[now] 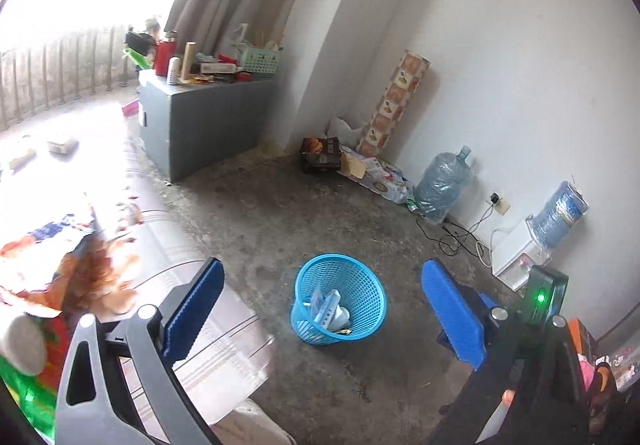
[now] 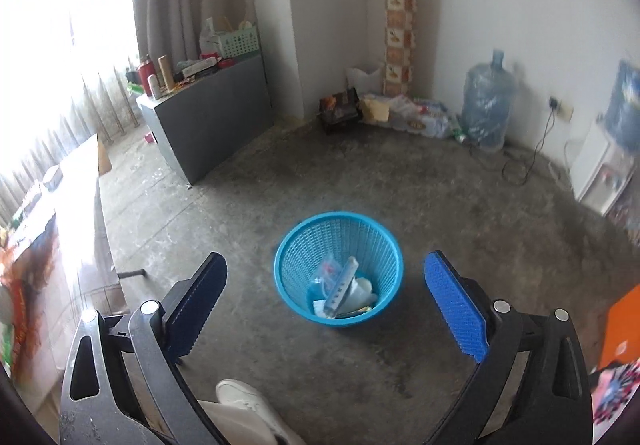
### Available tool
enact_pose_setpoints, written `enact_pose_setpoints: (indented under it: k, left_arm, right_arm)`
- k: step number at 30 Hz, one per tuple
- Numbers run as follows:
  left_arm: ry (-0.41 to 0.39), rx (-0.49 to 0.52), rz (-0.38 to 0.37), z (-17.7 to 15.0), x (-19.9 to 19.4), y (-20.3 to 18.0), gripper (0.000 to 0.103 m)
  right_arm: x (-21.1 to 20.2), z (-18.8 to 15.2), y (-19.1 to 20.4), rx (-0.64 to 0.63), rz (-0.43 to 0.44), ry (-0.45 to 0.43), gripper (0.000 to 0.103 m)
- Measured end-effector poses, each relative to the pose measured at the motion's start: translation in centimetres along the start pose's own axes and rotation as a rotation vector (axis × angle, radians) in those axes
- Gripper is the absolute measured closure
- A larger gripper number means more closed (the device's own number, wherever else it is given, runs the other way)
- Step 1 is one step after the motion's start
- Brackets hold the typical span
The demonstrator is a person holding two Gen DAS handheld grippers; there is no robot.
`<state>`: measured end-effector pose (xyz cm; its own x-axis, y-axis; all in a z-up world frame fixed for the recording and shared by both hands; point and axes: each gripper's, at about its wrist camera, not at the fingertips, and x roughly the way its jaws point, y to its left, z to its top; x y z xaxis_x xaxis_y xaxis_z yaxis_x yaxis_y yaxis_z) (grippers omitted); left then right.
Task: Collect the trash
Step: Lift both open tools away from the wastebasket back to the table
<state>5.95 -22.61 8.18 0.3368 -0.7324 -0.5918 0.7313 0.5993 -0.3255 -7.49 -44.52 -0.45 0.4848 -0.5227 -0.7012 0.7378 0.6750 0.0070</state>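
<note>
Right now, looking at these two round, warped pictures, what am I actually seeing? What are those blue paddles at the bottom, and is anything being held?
No robot here: a person carries a two-fingered grasping tool in each hand, with a wide-angle camera on each looking forward along its fingers. One picture comes from the left tool, the other from the right tool. The blue paddles are the ribbed finger pads. Both tools are open and hold nothing. Between the fingers, on the grey concrete floor, stands a round blue plastic mesh wastebasket, already holding some paper and wrappers. Against the white wall stand a large clear-blue water jug and a grey cabinet with clutter on top.
</note>
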Motion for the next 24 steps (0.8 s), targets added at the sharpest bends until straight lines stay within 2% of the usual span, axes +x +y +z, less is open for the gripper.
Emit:
enact_pose_setpoints:
  k: [4, 7, 10, 14, 17, 21, 24]
  left_arm:
    - [-0.032, 0.001, 0.087, -2.0, -5.7, 3.7, 0.006]
    - [-0.061, -0.013, 0.164, -4.0, -9.9, 6.9, 0.006]
    - [-0.099, -0.070, 0.250, -5.7, -13.5, 10.8, 0.006]
    - [-0.176, -0.204, 0.352, -7.5, -18.2, 16.3, 0.006]
    - [-0.212, -0.272, 0.406, -8.2, -20.6, 19.6, 0.006]
    - [-0.243, -0.315, 0.412, -8.2, -21.8, 22.6, 0.006]
    - [-0.248, -0.324, 0.399, -7.4, -21.1, 24.0, 0.007]
  right_arm:
    - [-2.2, -0.7, 4.5, -0.231, -0.048, -0.080, 0.008]
    - [-3.6, -1.0, 7.7, -0.360, 0.005, -0.132, 0.008]
    - [-5.1, -0.1, 10.0, -0.395, 0.166, -0.151, 0.008]
    - [-7.2, 1.6, 13.0, -0.316, 0.464, -0.169, 0.008]
    - [-7.3, 3.1, 16.0, -0.257, 0.626, -0.095, 0.008]
    - [-6.3, 4.0, 21.0, -0.196, 0.826, 0.076, 0.009]
    - [-5.1, 4.0, 24.3, -0.181, 0.893, 0.200, 0.017]
